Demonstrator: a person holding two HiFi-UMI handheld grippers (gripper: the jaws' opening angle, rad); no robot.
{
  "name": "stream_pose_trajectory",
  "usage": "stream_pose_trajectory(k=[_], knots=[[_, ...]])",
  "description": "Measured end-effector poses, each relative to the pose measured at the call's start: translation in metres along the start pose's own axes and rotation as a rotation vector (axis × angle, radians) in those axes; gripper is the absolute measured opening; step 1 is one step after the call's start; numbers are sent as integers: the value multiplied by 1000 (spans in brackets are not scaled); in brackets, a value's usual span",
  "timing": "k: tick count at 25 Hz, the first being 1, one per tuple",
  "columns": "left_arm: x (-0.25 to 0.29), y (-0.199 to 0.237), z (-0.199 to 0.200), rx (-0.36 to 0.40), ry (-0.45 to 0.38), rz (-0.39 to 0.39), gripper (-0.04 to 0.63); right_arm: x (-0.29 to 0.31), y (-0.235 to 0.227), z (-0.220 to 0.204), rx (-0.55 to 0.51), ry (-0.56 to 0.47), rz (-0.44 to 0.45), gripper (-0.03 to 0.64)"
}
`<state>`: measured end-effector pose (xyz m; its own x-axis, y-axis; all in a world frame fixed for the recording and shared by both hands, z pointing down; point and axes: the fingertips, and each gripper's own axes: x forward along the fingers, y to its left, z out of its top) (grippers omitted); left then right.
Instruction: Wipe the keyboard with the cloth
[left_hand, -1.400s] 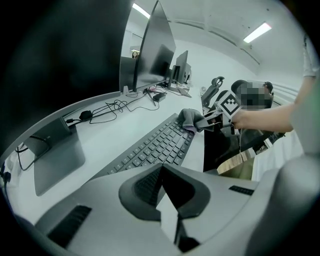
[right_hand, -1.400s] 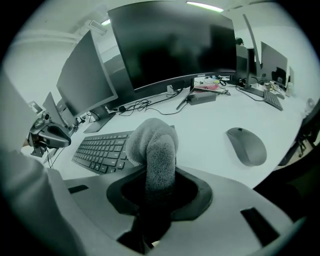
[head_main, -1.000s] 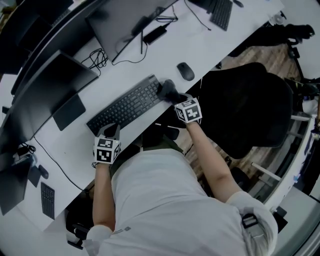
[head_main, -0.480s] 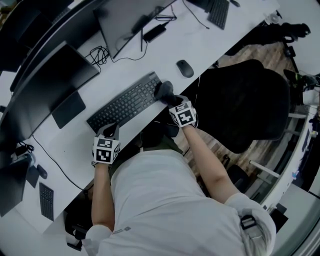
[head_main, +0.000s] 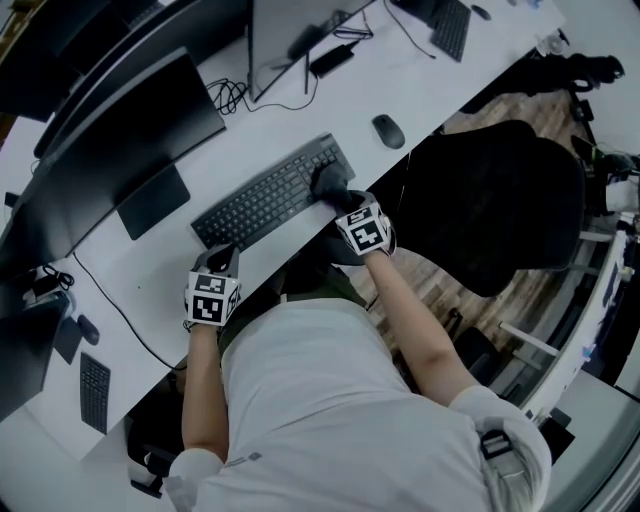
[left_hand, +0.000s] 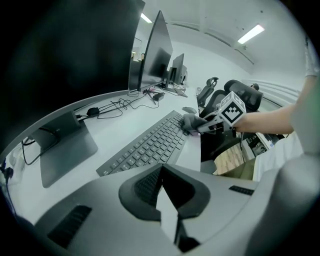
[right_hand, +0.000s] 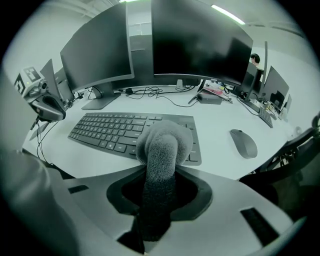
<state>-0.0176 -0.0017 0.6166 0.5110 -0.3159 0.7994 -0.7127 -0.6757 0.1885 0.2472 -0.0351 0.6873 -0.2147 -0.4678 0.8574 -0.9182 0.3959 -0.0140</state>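
A dark keyboard lies aslant on the white desk. My right gripper is shut on a grey fluffy cloth, which presses on the keyboard's right end. In the right gripper view the cloth sticks out from between the jaws onto the near right keys of the keyboard. My left gripper sits at the desk's front edge by the keyboard's left end, jaws together and holding nothing. From the left gripper view the keyboard, the cloth and the right gripper's marker cube show ahead.
A mouse lies right of the keyboard. Monitors with stands and cables stand behind it. A black office chair is to the right of the person. Another keyboard lies at the far right of the desk.
The right gripper has slid the cloth from the keyboard's right edge a little leftward onto its keys. The head view has shifted. The left gripper has stayed put.
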Motion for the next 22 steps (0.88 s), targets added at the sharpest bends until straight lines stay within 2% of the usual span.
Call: stream_pose_trajectory(k=[11, 22], knots=[[-38, 32, -40, -50, -12, 12, -2, 10, 77, 14, -62, 16, 45, 109], [-76, 65, -80, -62, -31, 37, -2, 21, 162, 28, -116, 10, 86, 109]])
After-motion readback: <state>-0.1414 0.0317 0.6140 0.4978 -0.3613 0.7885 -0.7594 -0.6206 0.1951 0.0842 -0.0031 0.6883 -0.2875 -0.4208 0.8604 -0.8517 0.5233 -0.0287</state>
